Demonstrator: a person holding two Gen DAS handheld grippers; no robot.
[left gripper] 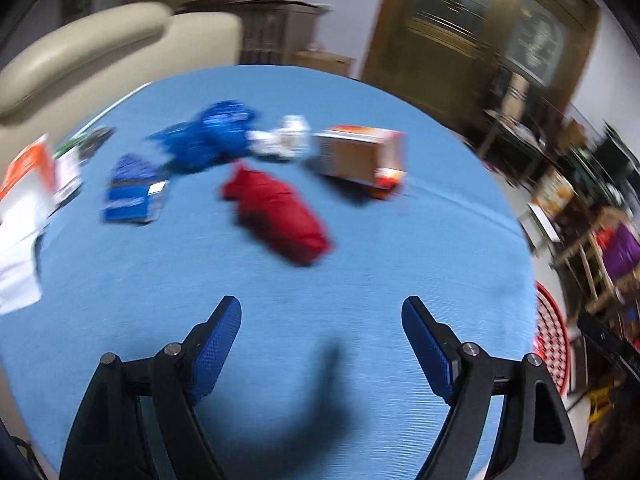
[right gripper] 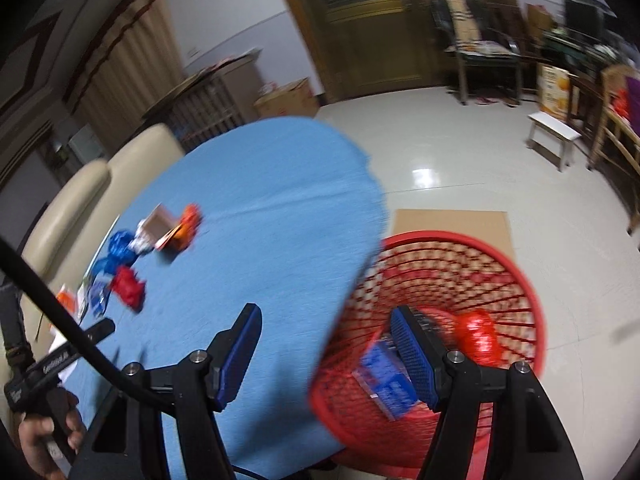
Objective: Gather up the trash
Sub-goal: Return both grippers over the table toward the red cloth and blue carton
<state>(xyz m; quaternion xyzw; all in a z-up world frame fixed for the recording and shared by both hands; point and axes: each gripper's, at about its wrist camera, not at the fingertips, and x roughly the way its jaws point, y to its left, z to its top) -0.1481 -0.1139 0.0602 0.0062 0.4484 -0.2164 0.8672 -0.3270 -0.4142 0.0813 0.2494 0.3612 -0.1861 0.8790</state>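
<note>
Both pairs of blue-padded fingers stand wide apart with nothing between them: the left gripper (left gripper: 322, 308) hangs over bare blue cloth on the table (left gripper: 360, 280), and the right gripper (right gripper: 326, 316) straddles the table's edge, one finger over the cloth and the other over the red basket (right gripper: 520, 264).

Trash lies in a loose cluster on the far part of the table. A crumpled red wrapper (left gripper: 278, 216) sits nearest the left gripper. Behind it are crumpled blue wrappers (left gripper: 212, 136), a smaller blue packet (left gripper: 134, 190) to their left, a wad of white paper (left gripper: 284, 138), and a cardboard box (left gripper: 360, 156) with orange ends lying on its side. White and orange papers (left gripper: 22, 216) rest at the table's left edge.

Inside the red basket, which stands on the floor just beside the table, lie a blue packet (right gripper: 386, 380) and a red crumpled piece (right gripper: 480, 336). A flat sheet of cardboard (right gripper: 452, 222) lies under the basket on the tiled floor. A cream sofa (left gripper: 80, 52) stands behind the table. Motion blur softens most details.
</note>
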